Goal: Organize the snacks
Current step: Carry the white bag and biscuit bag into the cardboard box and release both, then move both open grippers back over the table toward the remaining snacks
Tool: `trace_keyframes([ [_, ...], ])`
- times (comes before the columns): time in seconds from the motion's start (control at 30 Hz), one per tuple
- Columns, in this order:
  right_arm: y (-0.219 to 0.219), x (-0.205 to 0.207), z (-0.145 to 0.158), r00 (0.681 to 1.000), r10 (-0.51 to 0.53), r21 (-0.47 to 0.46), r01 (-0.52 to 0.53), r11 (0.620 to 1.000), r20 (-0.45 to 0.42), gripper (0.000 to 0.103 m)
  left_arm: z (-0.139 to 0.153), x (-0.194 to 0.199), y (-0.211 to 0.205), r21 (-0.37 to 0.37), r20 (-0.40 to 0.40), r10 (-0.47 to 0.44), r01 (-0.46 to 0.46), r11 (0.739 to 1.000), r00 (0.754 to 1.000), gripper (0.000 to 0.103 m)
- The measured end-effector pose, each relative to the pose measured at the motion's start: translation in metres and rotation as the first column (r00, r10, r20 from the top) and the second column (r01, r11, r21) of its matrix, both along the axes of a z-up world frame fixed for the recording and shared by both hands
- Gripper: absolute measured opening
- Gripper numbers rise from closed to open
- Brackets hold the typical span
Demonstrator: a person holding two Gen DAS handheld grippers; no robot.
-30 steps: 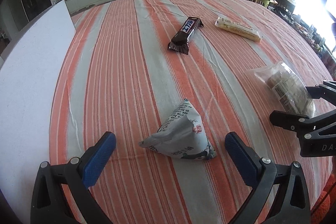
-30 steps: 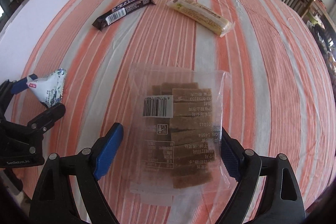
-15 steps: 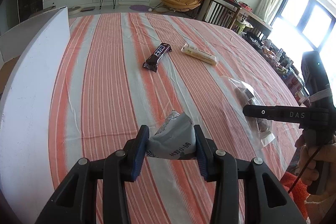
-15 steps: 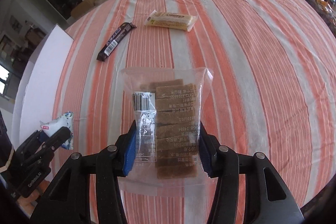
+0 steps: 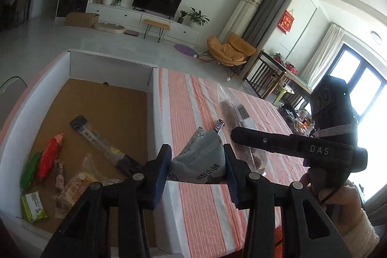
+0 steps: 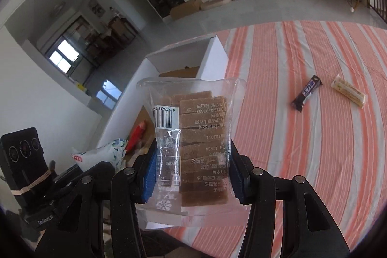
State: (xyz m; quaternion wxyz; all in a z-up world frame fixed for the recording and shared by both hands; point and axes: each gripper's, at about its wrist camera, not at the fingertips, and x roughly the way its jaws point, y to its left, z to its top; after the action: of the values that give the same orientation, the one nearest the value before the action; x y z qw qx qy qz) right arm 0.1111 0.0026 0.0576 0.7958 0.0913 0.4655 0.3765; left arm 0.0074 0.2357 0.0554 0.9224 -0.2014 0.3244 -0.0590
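Observation:
My left gripper [image 5: 197, 172] is shut on a grey triangular snack pouch [image 5: 200, 158] and holds it in the air beside the right wall of the white box [image 5: 154, 100]. The pouch also shows in the right wrist view [image 6: 101, 157]. My right gripper [image 6: 191, 169] is shut on a clear bag of brown bars [image 6: 193, 134], lifted above the table near the box [image 6: 212, 57]. That bag shows in the left wrist view [image 5: 232, 110]. Several wrapped snacks [image 5: 48, 158] lie on the box's brown floor.
A dark chocolate bar [image 6: 306, 93] and a pale yellow bar [image 6: 348, 94] lie on the striped tablecloth [image 6: 314, 161] to the right. The right gripper's body [image 5: 297, 149] reaches across in the left wrist view. Chairs and a TV unit stand beyond the table.
Both grippers closed on their snacks, lifted them off the cloth and carried them left to the white box, whose inside is now in view.

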Motion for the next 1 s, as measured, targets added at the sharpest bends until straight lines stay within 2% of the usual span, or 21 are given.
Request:
trace_keyframes([
  [0.07,0.043,-0.010,0.006,0.997,0.079,0.052,-0.079,0.996,-0.009,0.055,-0.009,-0.007,0.041,0.065,-0.032,0.130,-0.128,0.990,0.991,0.046],
  [0.1,0.064,-0.017,0.005,0.992,0.122,0.075,-0.121,0.990,-0.019,0.059,-0.017,-0.011,0.061,0.101,-0.054,0.214,-0.207,0.973,0.975,0.054],
  [0.13,0.082,-0.021,0.003,0.988,0.155,0.084,-0.152,0.985,-0.028,0.064,-0.027,-0.013,0.078,0.142,-0.079,0.283,-0.270,0.952,0.956,0.062],
  [0.17,0.098,-0.024,0.000,0.983,0.178,0.080,-0.175,0.981,-0.033,0.069,-0.038,-0.014,0.093,0.181,-0.108,0.344,-0.321,0.929,0.933,0.076],
  [0.2,0.112,-0.026,-0.003,0.982,0.188,0.069,-0.186,0.980,-0.030,0.076,-0.049,-0.016,0.106,0.212,-0.132,0.396,-0.364,0.907,0.909,0.081],
  [0.23,0.120,-0.026,-0.006,0.982,0.188,0.056,-0.187,0.981,-0.023,0.076,-0.061,-0.020,0.116,0.236,-0.155,0.436,-0.396,0.888,0.886,0.081],
  [0.3,0.121,-0.025,-0.012,0.985,0.174,0.039,-0.173,0.984,-0.019,0.076,-0.077,-0.028,0.124,0.242,-0.185,0.466,-0.420,0.875,0.865,0.081],
  [0.4,0.093,-0.021,-0.021,0.994,0.104,-0.009,-0.104,0.995,0.043,0.076,-0.087,-0.034,0.116,0.221,-0.173,0.447,-0.408,0.886,0.878,0.083],
  [0.5,0.045,-0.007,-0.042,0.993,-0.019,-0.121,0.033,0.992,0.117,0.080,-0.087,-0.026,0.092,0.201,-0.162,0.367,-0.334,0.921,0.916,0.083],
  [0.57,0.006,0.003,-0.069,0.979,-0.123,-0.228,0.158,0.961,0.161,0.080,-0.080,-0.020,0.071,0.172,-0.139,0.292,-0.267,0.948,0.946,0.083],
  [0.67,-0.053,0.015,-0.118,0.940,-0.256,-0.397,0.328,0.857,0.225,0.080,-0.065,-0.008,0.021,0.146,-0.102,0.146,-0.130,0.981,0.984,0.086],
  [0.73,-0.088,0.016,-0.144,0.913,-0.315,-0.474,0.405,0.782,0.260,0.080,-0.055,-0.002,-0.020,0.141,-0.078,0.021,-0.010,0.990,0.997,0.090],
  [0.83,-0.138,0.009,-0.162,0.865,-0.402,-0.495,0.501,0.710,0.300,0.080,-0.044,0.000,-0.089,0.154,-0.059,-0.176,0.183,0.971,0.983,0.098],
  [0.93,-0.176,-0.005,-0.166,0.804,-0.487,-0.465,0.595,0.656,0.342,0.080,-0.050,0.006,-0.152,0.168,-0.075,-0.342,0.350,0.921,0.937,0.101],
  [1.0,-0.196,-0.012,-0.161,0.759,-0.564,-0.373,0.651,0.661,0.324,0.080,-0.069,0.017,-0.184,0.164,-0.111,-0.402,0.416,0.894,0.909,0.101],
])
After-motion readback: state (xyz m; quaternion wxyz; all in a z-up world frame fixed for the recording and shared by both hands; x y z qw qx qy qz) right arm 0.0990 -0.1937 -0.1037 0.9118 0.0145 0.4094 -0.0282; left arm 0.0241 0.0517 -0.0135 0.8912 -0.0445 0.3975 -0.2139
